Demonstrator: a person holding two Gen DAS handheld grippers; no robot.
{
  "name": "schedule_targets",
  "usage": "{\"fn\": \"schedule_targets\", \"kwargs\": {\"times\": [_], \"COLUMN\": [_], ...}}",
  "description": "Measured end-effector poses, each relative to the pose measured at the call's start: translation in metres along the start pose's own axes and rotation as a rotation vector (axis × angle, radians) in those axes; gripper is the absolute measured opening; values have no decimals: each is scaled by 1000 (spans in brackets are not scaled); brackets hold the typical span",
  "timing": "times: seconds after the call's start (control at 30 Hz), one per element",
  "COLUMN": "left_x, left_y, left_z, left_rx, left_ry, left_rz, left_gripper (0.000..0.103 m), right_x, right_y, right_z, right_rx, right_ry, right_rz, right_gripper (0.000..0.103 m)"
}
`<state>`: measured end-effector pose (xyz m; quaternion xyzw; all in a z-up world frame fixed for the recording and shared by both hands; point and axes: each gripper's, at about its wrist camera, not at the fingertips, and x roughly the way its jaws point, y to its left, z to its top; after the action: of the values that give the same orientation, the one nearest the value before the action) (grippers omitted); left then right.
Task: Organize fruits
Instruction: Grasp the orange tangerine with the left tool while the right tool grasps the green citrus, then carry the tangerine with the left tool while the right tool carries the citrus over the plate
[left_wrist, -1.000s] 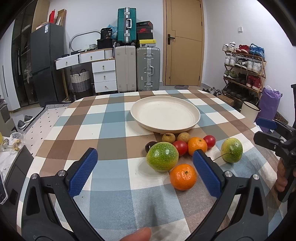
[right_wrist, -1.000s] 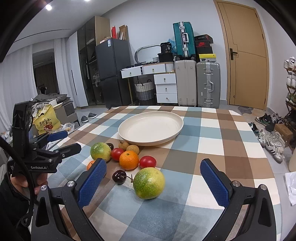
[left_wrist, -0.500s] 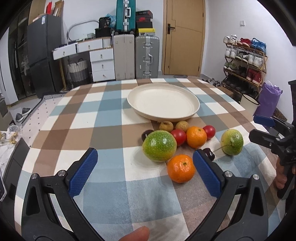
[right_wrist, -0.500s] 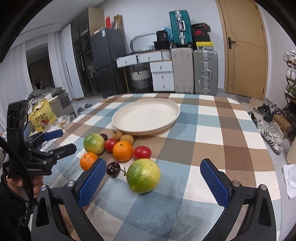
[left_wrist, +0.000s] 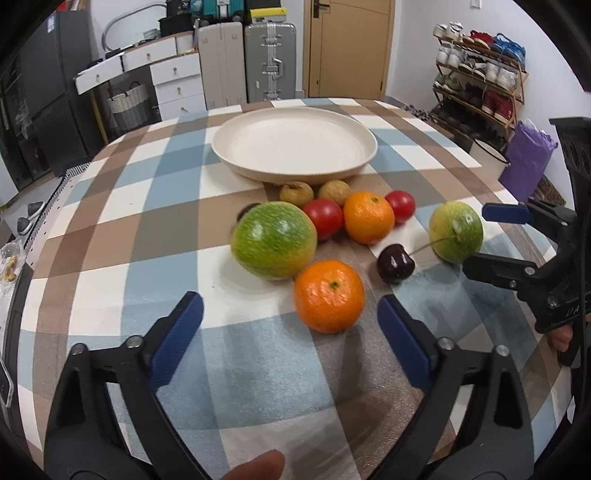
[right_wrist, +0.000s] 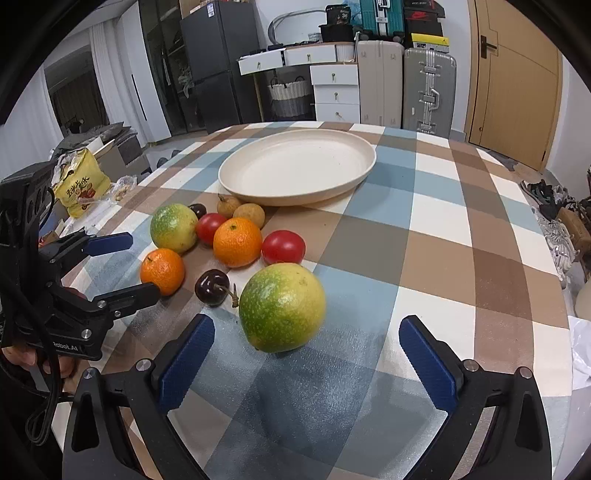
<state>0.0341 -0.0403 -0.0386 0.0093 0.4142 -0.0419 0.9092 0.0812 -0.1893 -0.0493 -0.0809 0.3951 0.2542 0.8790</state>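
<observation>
A round bench (left_wrist: 110, 206) wears a soft checked cloth of blue, brown and white squares. At the far side sits a big round cream plate (left_wrist: 293, 146) with a low rim, smooth and bare inside. Just in front of the plate the fruits huddle together. There are two small bumpy brown fruits (left_wrist: 296, 192) touching the plate's near edge, two shiny red tomatoes (left_wrist: 324, 218), and a round orange with dimpled skin (left_wrist: 368, 217) between the tomatoes. A fat green fruit with speckled skin (left_wrist: 274, 240) lies at the left of the bunch, and a second round orange (left_wrist: 328, 295) sits just near it, closest to the left tongs (left_wrist: 290, 325). A dark glossy cherry with a thin stem (left_wrist: 395, 264) rests to the right of that orange, and its stem points at another green-yellow speckled fruit (right_wrist: 282, 306). The left tongs have blue ribbed pads on black arms; they are closing in, but nothing is between the pads, and the near orange lies just past their tips. The right tongs (right_wrist: 308, 349) stand wide apart with nothing gripped, and the green-yellow fruit sits just beyond their tips.
</observation>
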Motion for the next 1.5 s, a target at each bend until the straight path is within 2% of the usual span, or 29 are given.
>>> {"fn": "schedule_targets", "kwargs": {"times": [0.1, 0.17, 0.23, 0.27, 0.33, 0.47, 0.57, 0.63, 0.7, 0.73, 0.8, 1.1, 1.5], "left_x": [4, 4, 3, 2, 3, 4, 5, 4, 2, 1, -3, -21, -43], "left_y": [-7, -11, -15, -16, -19, -19, -12, -10, -9, -9, -8, -2, 5], "left_z": [1, 0, 0, -1, 0, 2, 2, 2, 1, 1, 1, 7, 21], "left_rx": [21, 38, 52, 56, 67, 61, 24, 19, 12, 12, 11, -23, -50], "left_ry": [17, 20, 22, 21, 21, 21, 25, 21, 17, 10, 0, -40, -98], "left_rz": [-34, -49, -74, -86, -108, -102, -141, -154, -170, -174, -172, -174, -170], "left_gripper": [76, 73, 72, 70, 59, 38, 38, 38, 38, 38, 38, 38, 38], "right_x": [4, 7, 9, 10, 13, 14, 13, 12, 12, 12, 12, 0, -37], "right_y": [0, 2, 4, 6, 8, 12, 12, 11, 11, 12, 13, 17, 21], "right_z": [1, 2, 3, 2, 3, 3, 5, 6, 6, 7, 6, -2, 9], "right_rx": [-5, -6, -4, -3, -8, -7, -3, 0, -9, -16, -23, -52, -70], "right_ry": [6, 20, 35, 43, 55, 51, 41, 44, 41, 42, 39, 43, -24], "right_rz": [14, 26, 48, 53, 57, 84, 67, 76, 65, 65, 54, 35, 21], "right_gripper": [102, 100, 84, 82, 80, 80, 79, 70, 66, 59, 51, 50, 50]}}
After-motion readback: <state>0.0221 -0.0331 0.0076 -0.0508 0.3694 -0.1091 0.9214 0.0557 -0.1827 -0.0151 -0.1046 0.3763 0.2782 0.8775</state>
